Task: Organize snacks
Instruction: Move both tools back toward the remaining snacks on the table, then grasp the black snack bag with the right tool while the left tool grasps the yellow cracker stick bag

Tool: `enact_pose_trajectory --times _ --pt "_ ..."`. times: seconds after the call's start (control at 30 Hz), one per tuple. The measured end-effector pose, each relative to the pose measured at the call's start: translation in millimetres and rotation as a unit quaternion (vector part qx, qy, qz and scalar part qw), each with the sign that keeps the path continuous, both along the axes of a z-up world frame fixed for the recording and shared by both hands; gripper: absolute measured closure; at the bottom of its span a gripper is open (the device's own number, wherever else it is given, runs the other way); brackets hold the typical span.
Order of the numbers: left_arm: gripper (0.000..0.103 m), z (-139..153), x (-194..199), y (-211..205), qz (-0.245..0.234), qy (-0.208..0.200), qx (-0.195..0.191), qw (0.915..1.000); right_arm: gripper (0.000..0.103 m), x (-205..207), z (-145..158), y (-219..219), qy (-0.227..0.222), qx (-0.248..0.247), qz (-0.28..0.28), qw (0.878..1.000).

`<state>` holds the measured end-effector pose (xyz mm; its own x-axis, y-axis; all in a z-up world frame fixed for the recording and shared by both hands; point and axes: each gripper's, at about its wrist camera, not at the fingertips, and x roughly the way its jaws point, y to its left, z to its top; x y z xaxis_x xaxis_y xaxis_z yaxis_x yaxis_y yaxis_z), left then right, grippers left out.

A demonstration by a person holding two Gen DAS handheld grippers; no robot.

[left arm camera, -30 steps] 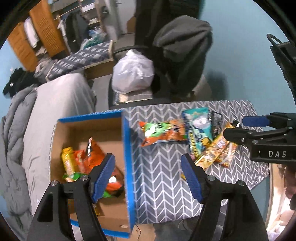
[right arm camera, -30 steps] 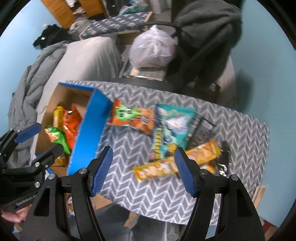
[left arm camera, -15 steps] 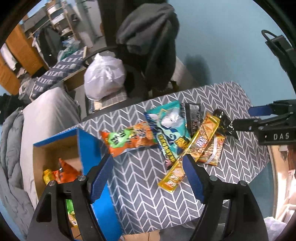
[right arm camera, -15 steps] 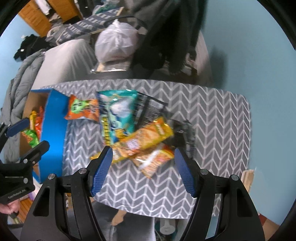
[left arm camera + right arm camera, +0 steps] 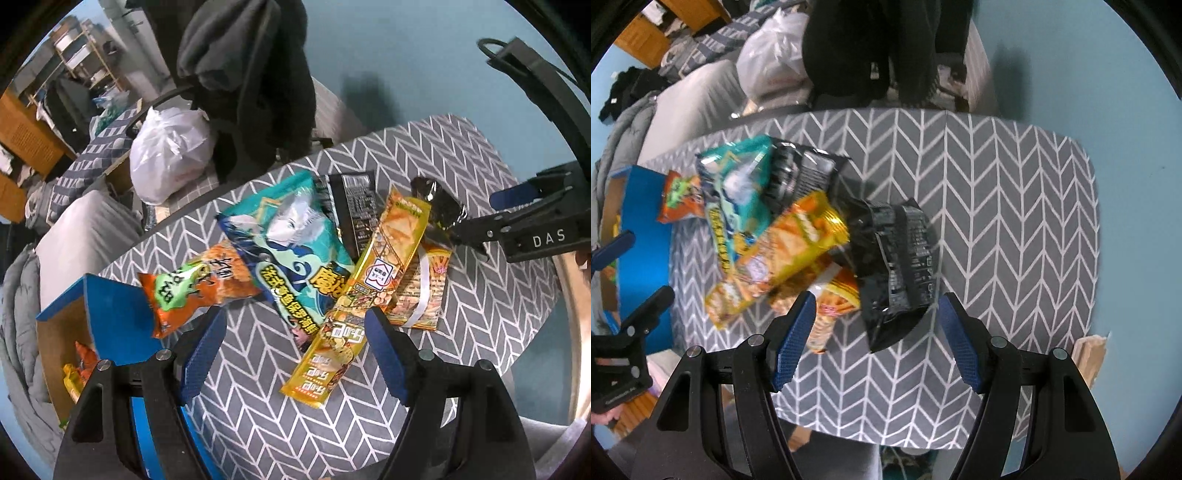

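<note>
Several snack packets lie piled on a grey chevron table (image 5: pixel 480 306): an orange-green bag (image 5: pixel 195 288), a teal bag (image 5: pixel 291 251), a long yellow packet (image 5: pixel 365 295), a black packet (image 5: pixel 354 210) and a shiny black bag (image 5: pixel 897 258). My left gripper (image 5: pixel 295 354) is open above the table's front, over the yellow packet's near end. My right gripper (image 5: pixel 875 332) is open just above the shiny black bag's near end. The right gripper also shows at the right of the left wrist view (image 5: pixel 480 229), its fingers apart by the black bag.
A blue-edged cardboard box (image 5: pixel 107 317) with snacks inside stands at the table's left end. Behind the table are a chair draped with dark clothes (image 5: pixel 251 74), a white plastic bag (image 5: pixel 170 151) and a grey bed (image 5: pixel 81 232). A teal wall is at right.
Both grippers have moved right, away from the box and over the snack pile. The right gripper has come down close to the shiny black bag. Both stay open.
</note>
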<state>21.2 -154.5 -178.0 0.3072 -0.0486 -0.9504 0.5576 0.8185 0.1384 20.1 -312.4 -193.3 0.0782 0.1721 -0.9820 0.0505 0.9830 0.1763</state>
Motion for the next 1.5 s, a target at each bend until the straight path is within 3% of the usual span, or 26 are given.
enact_pose_trajectory --times 0.3,0.63,0.8,0.93,1.13,1.23,1.37,1.47,1.5 --pt "0.025 -33.1 2.7 -19.8 -0.012 0.016 0.022 0.9996 0.033 12.4 -35.5 -0.5 0.021 -0.001 0.012 1.000" --pt "0.025 -50.4 9.9 -32.2 -0.017 0.035 0.033 0.9987 0.034 23.2 -60.0 0.4 0.029 -0.003 0.007 1.000" --pt "0.022 -55.2 14.3 -40.2 -0.018 0.043 0.024 0.9986 0.047 22.6 -69.9 -5.9 0.027 0.008 -0.006 1.000" --pt "0.022 -54.4 15.8 -47.7 -0.024 0.046 0.019 0.9985 0.063 17.7 -68.8 -15.8 0.014 0.010 -0.031 0.999" --pt "0.022 -54.0 16.9 -56.8 -0.035 0.056 0.003 0.9978 0.078 -1.0 -56.8 -26.8 -0.003 0.019 -0.051 0.999" --pt "0.023 -56.2 18.7 -59.6 -0.035 0.072 -0.012 0.9967 0.078 -13.2 -51.4 -28.1 -0.004 0.027 -0.061 0.998" --pt "0.059 -56.2 19.9 -57.9 -0.024 0.107 -0.057 0.9923 0.078 -32.2 -44.1 -32.2 -0.005 0.045 -0.075 0.996" --pt "0.065 -52.7 18.5 -59.9 -0.027 0.104 -0.054 0.9928 0.078 -44.9 -38.1 -36.1 -0.006 0.053 -0.085 0.995" --pt "0.077 -51.7 16.4 -61.6 -0.034 0.100 -0.049 0.9932 0.078 -49.2 -35.8 -36.0 -0.006 0.056 -0.089 0.994"
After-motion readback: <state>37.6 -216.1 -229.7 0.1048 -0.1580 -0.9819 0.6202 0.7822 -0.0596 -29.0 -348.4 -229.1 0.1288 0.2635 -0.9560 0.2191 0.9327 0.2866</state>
